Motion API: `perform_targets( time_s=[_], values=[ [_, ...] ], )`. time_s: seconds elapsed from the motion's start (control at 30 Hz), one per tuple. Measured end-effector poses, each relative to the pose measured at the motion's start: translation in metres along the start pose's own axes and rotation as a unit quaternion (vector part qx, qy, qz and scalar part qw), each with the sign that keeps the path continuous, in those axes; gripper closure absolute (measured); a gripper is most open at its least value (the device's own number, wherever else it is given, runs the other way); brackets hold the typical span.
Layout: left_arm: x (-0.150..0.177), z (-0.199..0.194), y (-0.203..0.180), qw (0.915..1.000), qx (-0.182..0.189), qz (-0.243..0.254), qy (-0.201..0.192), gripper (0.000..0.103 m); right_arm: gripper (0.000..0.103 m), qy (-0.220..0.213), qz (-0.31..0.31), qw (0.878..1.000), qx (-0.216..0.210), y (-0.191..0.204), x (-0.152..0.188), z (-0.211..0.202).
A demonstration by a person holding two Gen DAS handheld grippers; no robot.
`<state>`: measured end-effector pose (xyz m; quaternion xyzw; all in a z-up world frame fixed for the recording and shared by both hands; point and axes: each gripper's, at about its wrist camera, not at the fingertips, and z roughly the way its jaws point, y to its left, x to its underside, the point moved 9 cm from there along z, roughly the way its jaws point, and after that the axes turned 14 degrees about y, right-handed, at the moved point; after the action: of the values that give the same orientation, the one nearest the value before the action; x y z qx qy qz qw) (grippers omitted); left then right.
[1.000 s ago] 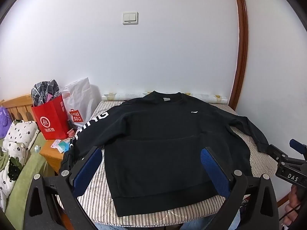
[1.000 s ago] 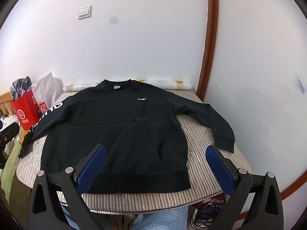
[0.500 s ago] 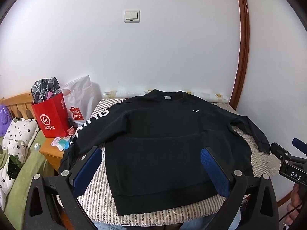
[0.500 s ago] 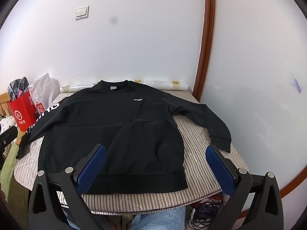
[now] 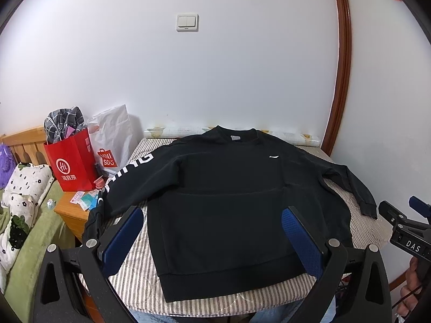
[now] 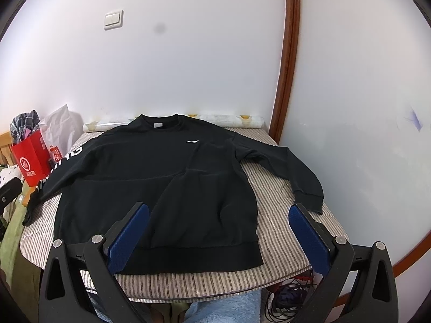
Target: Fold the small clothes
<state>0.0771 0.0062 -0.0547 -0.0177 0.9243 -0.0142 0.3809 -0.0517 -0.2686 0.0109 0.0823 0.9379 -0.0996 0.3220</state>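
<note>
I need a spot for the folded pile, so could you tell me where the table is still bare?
Bare striped table lies between the sweatshirt body and its right sleeve, with a thin strip along the near edge below the hem. The left side is crowded: a sleeve overhangs beside the red bag.

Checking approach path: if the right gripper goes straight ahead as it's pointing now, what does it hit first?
Probably the black sweatshirt lying flat on the striped table. The right gripper, open and empty, seems angled down at its lower right part near the hem, though depth is unclear.
</note>
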Motion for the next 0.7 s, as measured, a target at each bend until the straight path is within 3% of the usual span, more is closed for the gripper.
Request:
perform_targets(
  time_s=[0.7],
  values=[
    [-0.0029, -0.0001, -0.0013, 1.0, 0.004, 0.0, 0.004, 0.0, 0.001, -0.005, 0.004, 1.0, -0.002, -0.002, -0.0018, -0.0037]
  ],
)
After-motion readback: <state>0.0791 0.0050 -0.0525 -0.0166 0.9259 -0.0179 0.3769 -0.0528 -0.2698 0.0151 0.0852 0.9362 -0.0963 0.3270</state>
